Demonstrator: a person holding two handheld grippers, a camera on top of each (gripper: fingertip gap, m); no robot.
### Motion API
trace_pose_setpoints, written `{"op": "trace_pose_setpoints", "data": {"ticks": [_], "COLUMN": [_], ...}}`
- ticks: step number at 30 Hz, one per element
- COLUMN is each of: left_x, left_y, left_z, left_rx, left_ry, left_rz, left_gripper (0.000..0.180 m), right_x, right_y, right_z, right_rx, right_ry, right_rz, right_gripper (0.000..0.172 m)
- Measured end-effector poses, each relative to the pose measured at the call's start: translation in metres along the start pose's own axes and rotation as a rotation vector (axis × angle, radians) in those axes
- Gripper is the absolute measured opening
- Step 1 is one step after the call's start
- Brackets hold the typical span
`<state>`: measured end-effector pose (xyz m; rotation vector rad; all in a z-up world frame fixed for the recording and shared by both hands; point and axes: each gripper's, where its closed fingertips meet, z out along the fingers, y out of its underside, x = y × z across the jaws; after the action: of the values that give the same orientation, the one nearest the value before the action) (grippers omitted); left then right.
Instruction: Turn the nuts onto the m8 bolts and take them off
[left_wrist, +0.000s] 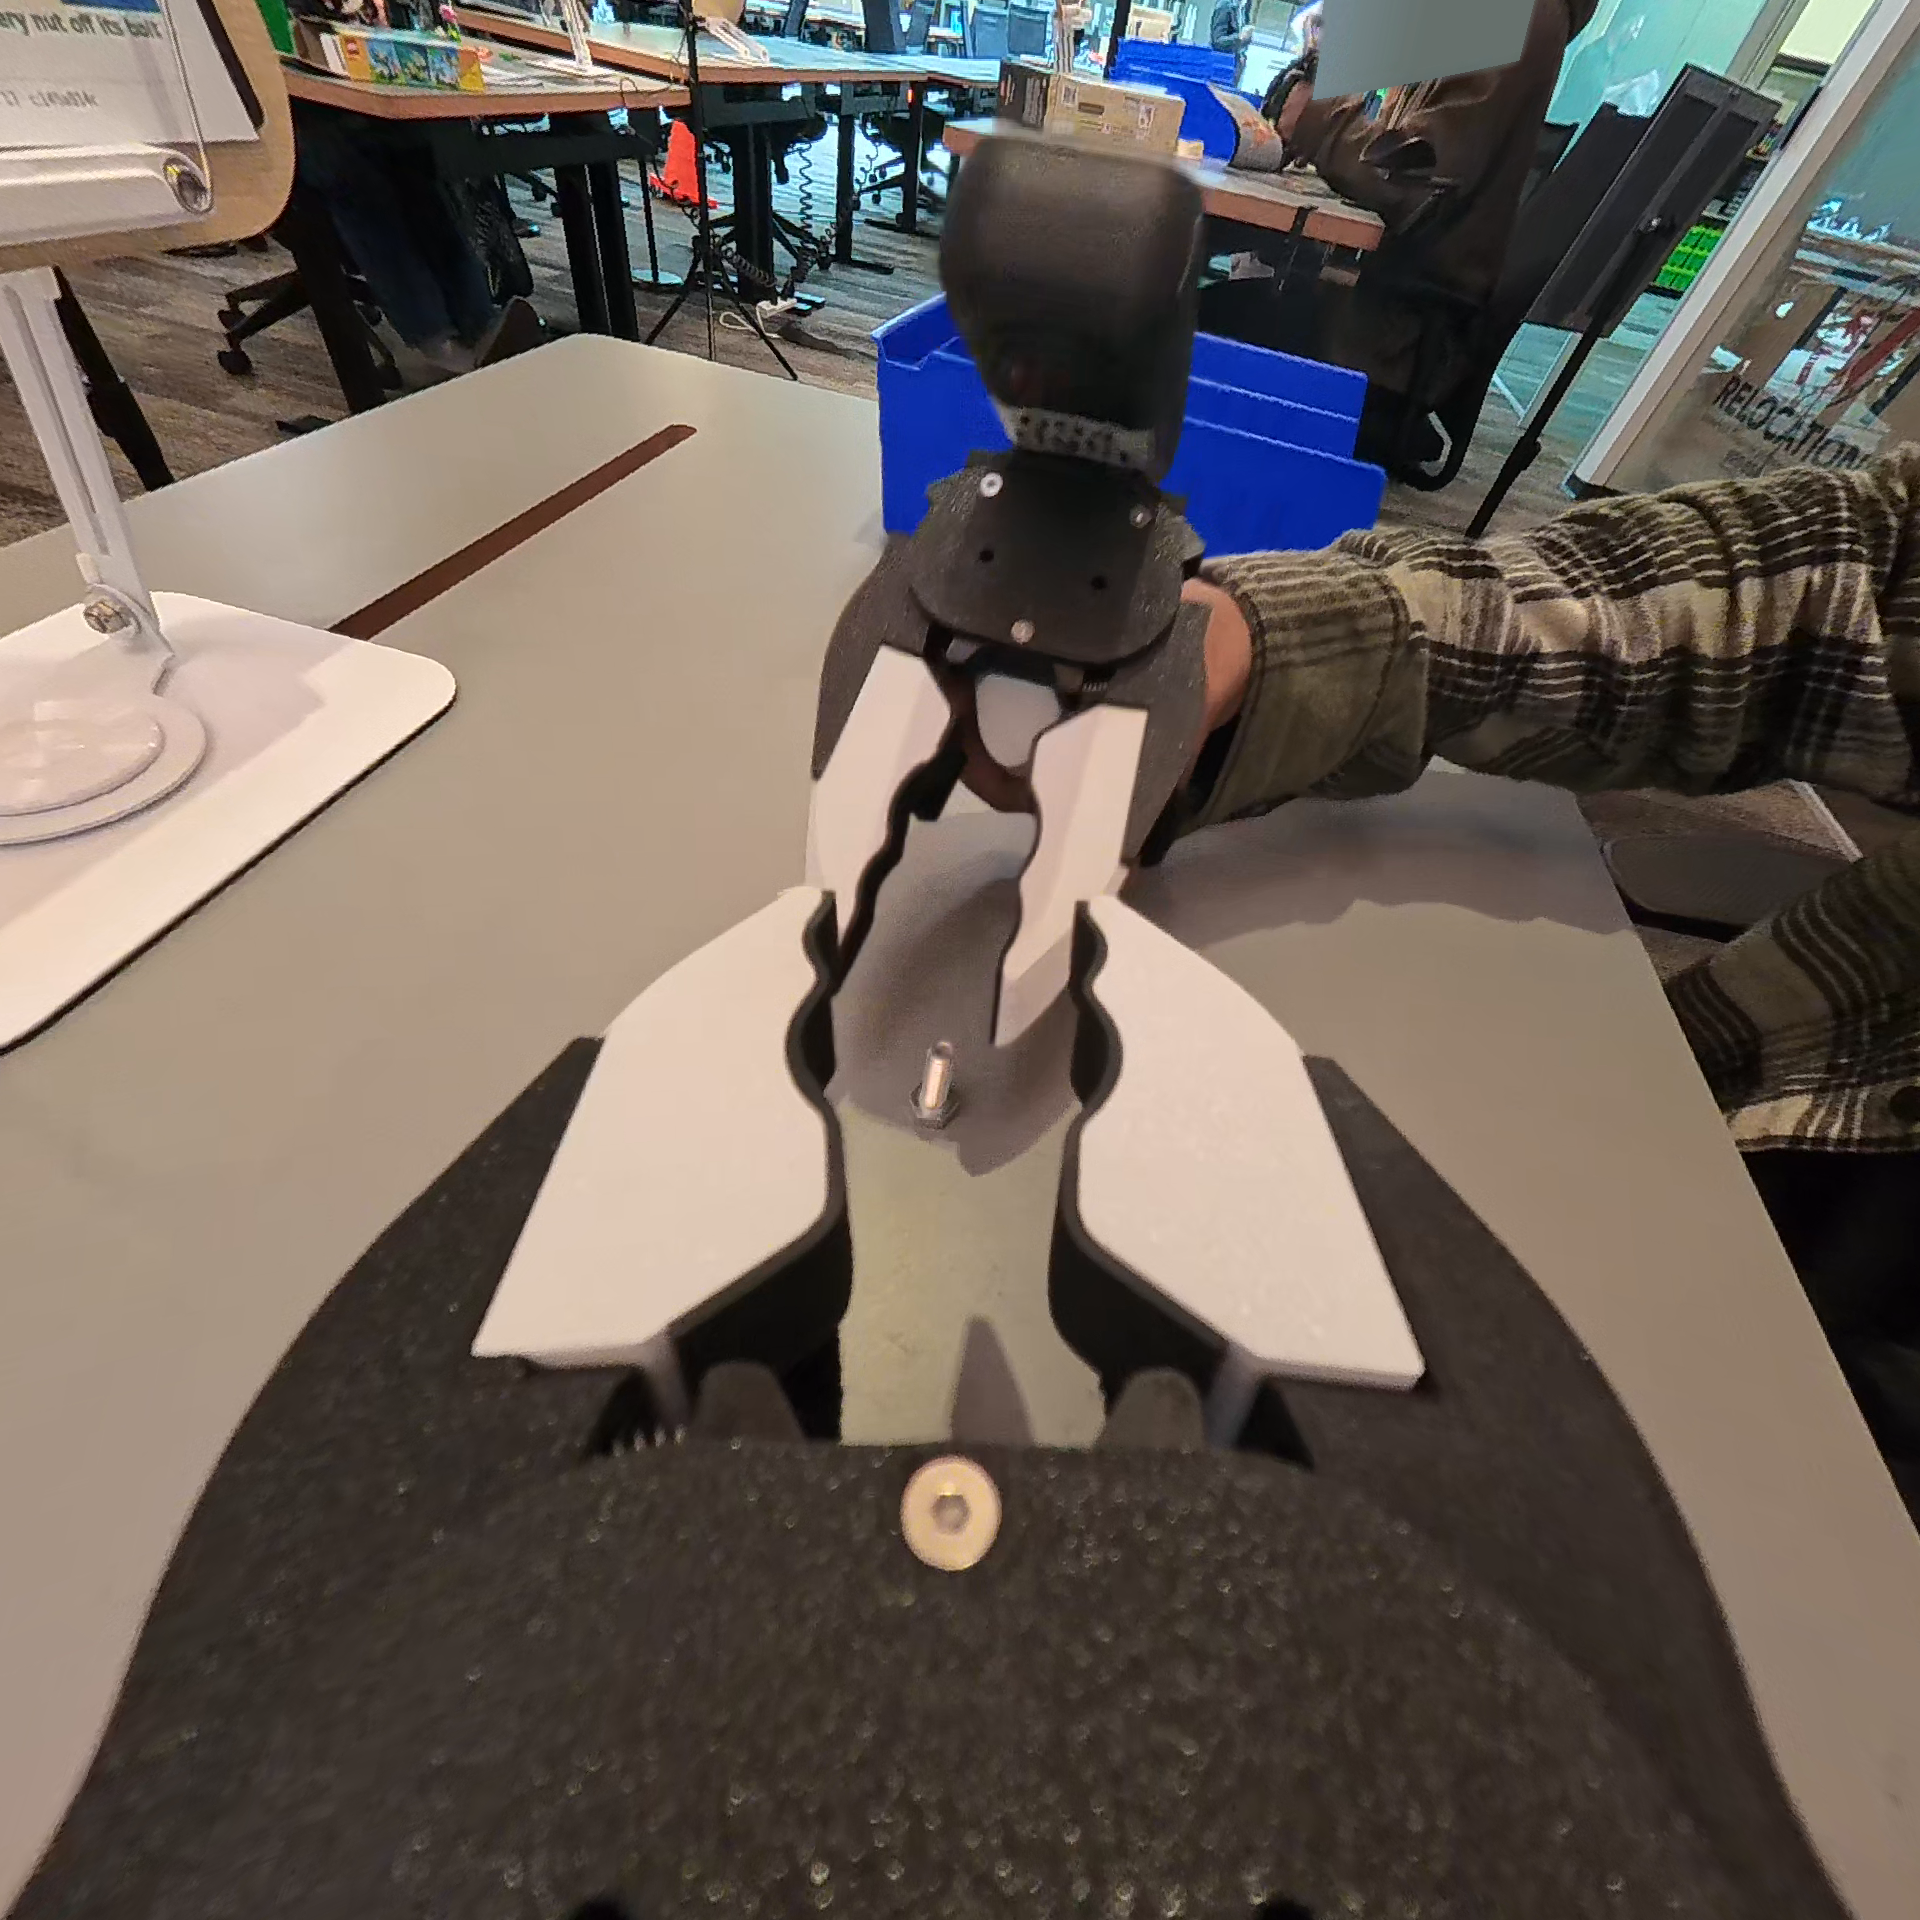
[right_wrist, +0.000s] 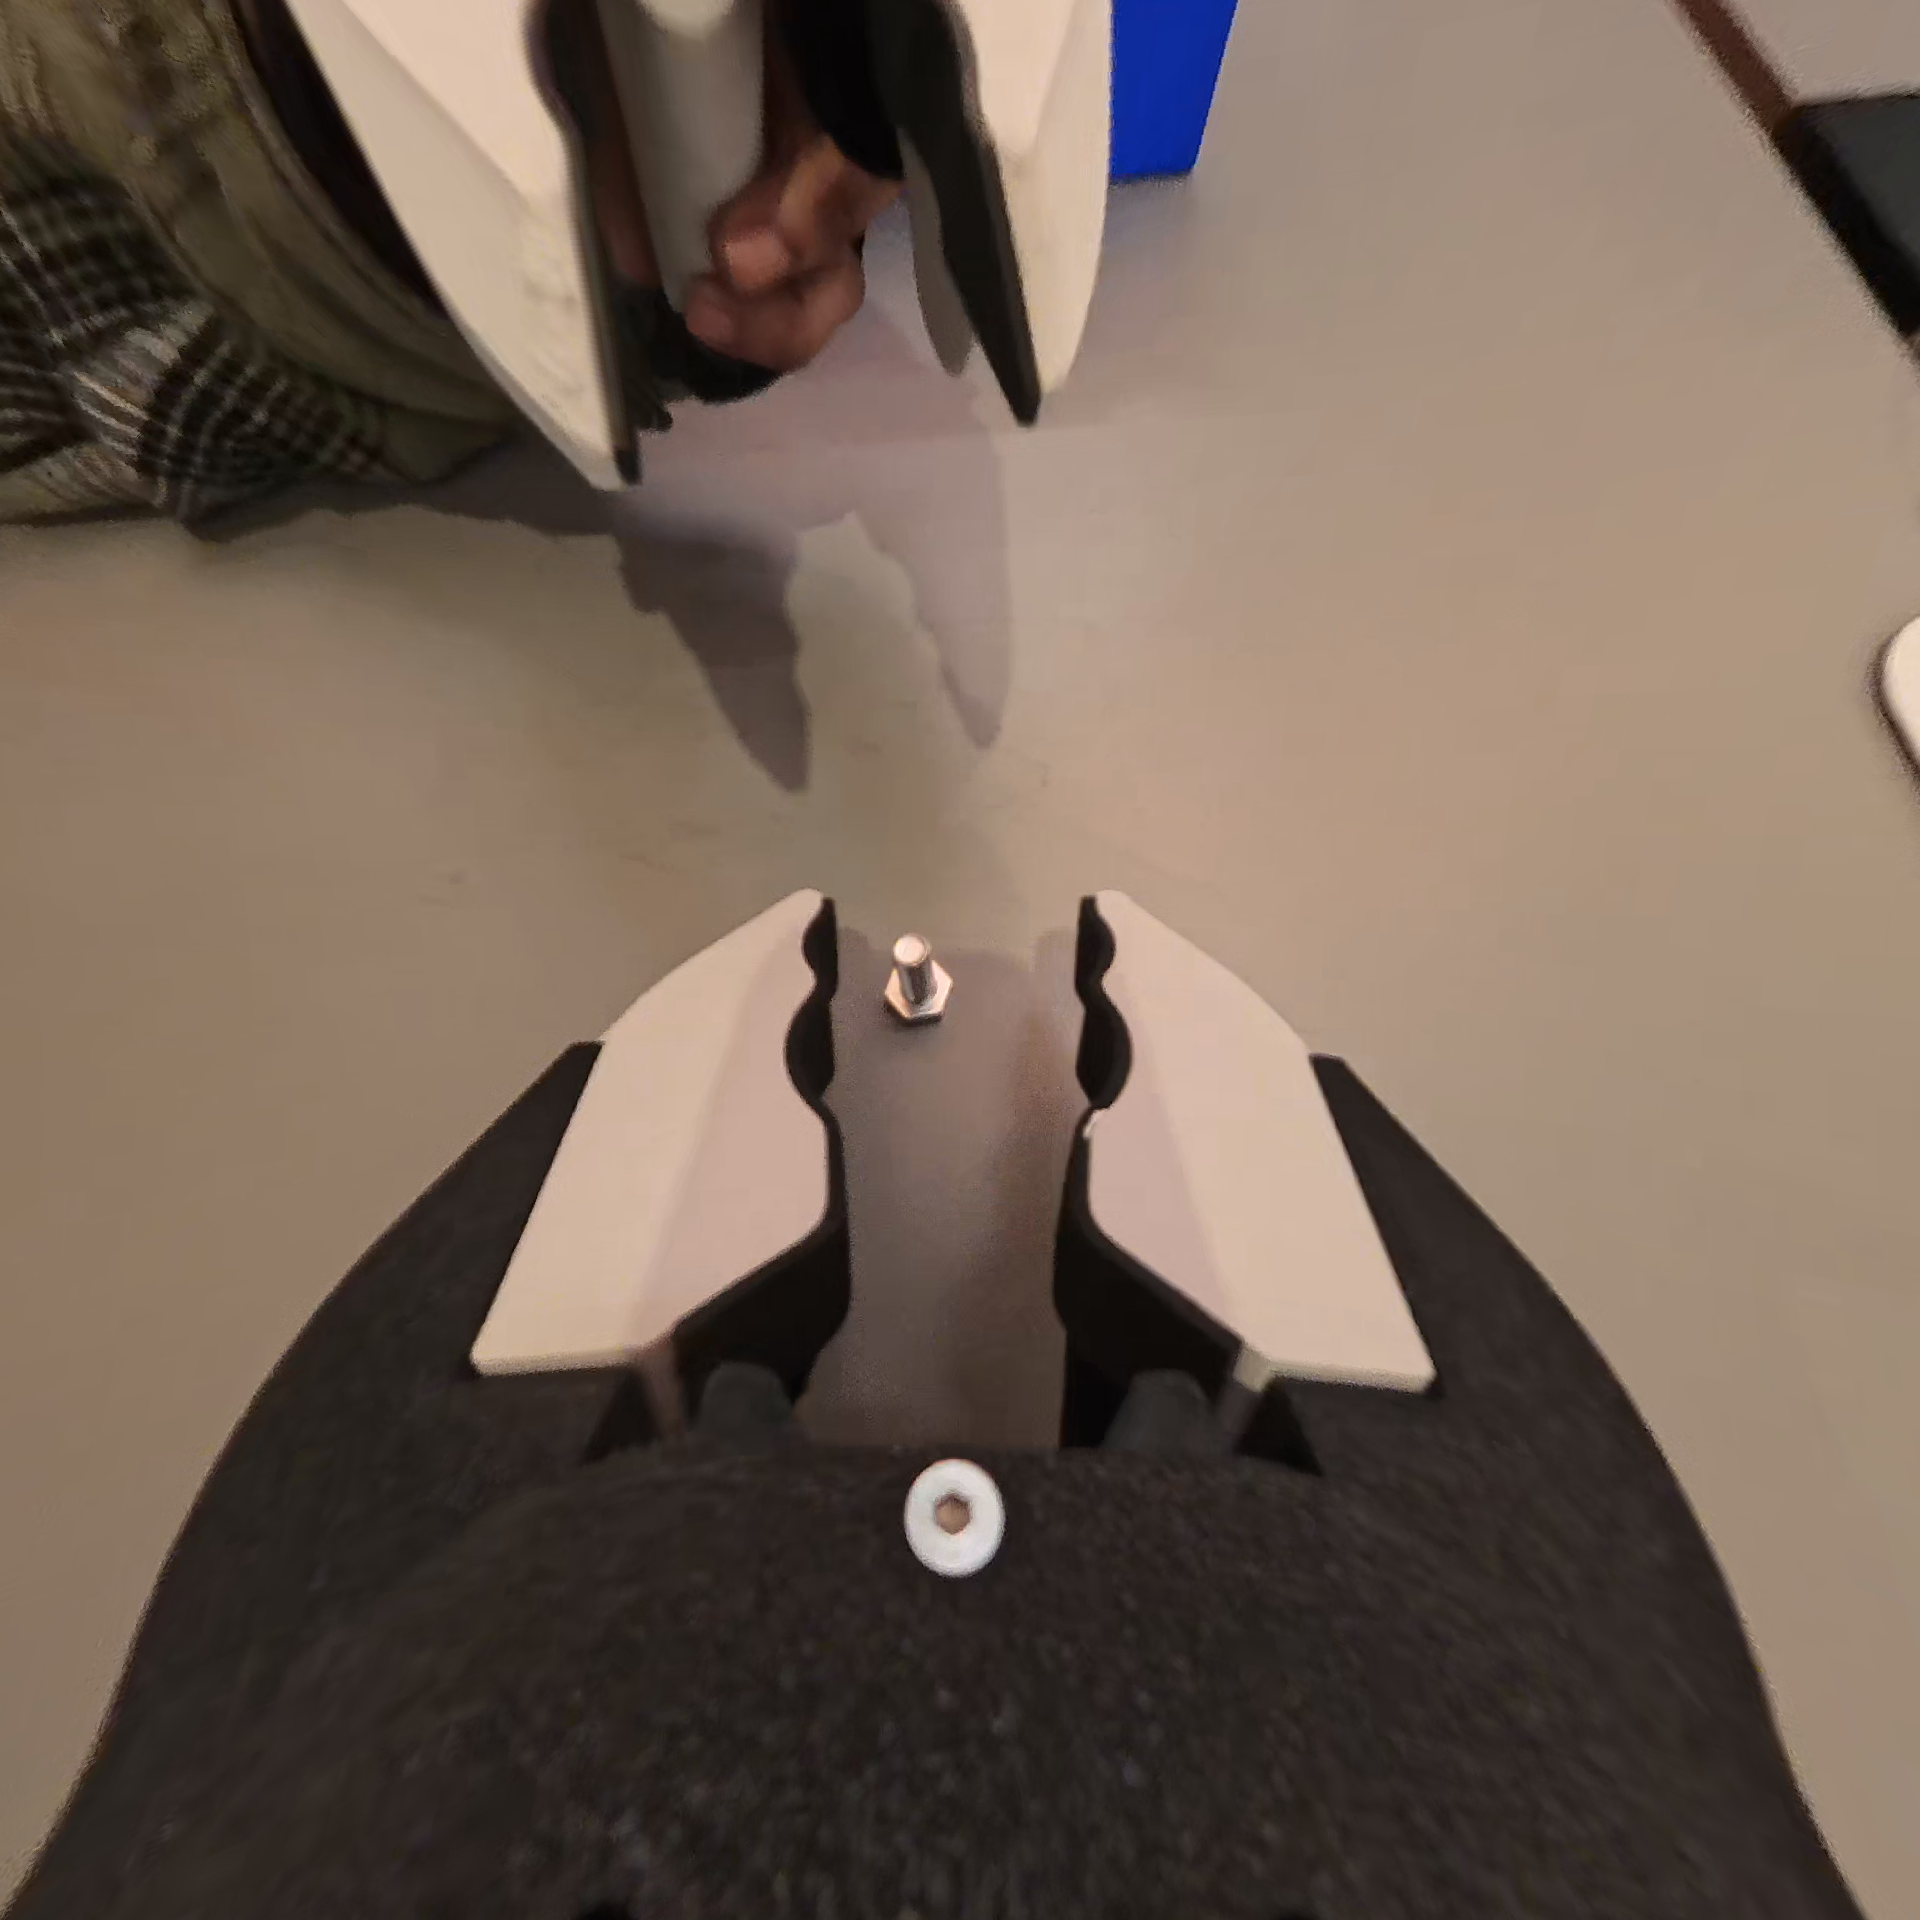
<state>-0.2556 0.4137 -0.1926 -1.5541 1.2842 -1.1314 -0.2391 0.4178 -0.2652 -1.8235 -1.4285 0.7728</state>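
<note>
A single silver bolt (left_wrist: 932, 1091) is seen standing head-down on the grey counter (left_wrist: 416, 935), its threaded shank pointing up. No nut can be made out on it in either view.

In the left wrist view the bolt stands between the fingers of the left gripper (left_wrist: 951, 925), whose jaws are spread wide and touch nothing. The right gripper (left_wrist: 935, 977) is seen opposite, angled down toward the bolt, its jaws likewise parted; one fingertip ends just beyond the bolt without contact that can be made out. The hand behind it is mostly hidden by the gripper body, and only a plaid sleeve (left_wrist: 1558, 644) is shown.

In the right wrist view the bolt (right_wrist: 912, 982) stands between the spread fingertips, nearer the left one, with a gap on both sides. The left gripper (right_wrist: 831, 447) is cut off by the top edge and blurred. A blue bin (left_wrist: 1247, 457) is partly hidden behind the gripper.
</note>
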Motion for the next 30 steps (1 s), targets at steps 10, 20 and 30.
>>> {"op": "trace_pose_setpoints", "data": {"ticks": [10, 20, 30], "left_x": [0.041, 0.018, -0.020], "left_y": [-0.050, 0.048, 0.172], "left_z": [-0.057, -0.304, -0.342], "left_rx": [0.024, -0.458, -0.978], "left_ry": [-0.157, -0.650, -0.597], "left_rz": [0.033, -0.166, -0.308], "left_gripper": [0.039, 0.026, 0.025], "right_x": [-0.019, -0.065, -0.085], "right_y": [-0.003, 0.034, 0.042], "right_z": [-0.118, -0.189, -0.193], "right_rx": [0.107, 0.196, 0.221], "right_ry": [0.247, 0.386, 0.404], "right_rz": [0.126, 0.239, 0.266], "right_gripper": [0.059, 0.057, 0.057]}}
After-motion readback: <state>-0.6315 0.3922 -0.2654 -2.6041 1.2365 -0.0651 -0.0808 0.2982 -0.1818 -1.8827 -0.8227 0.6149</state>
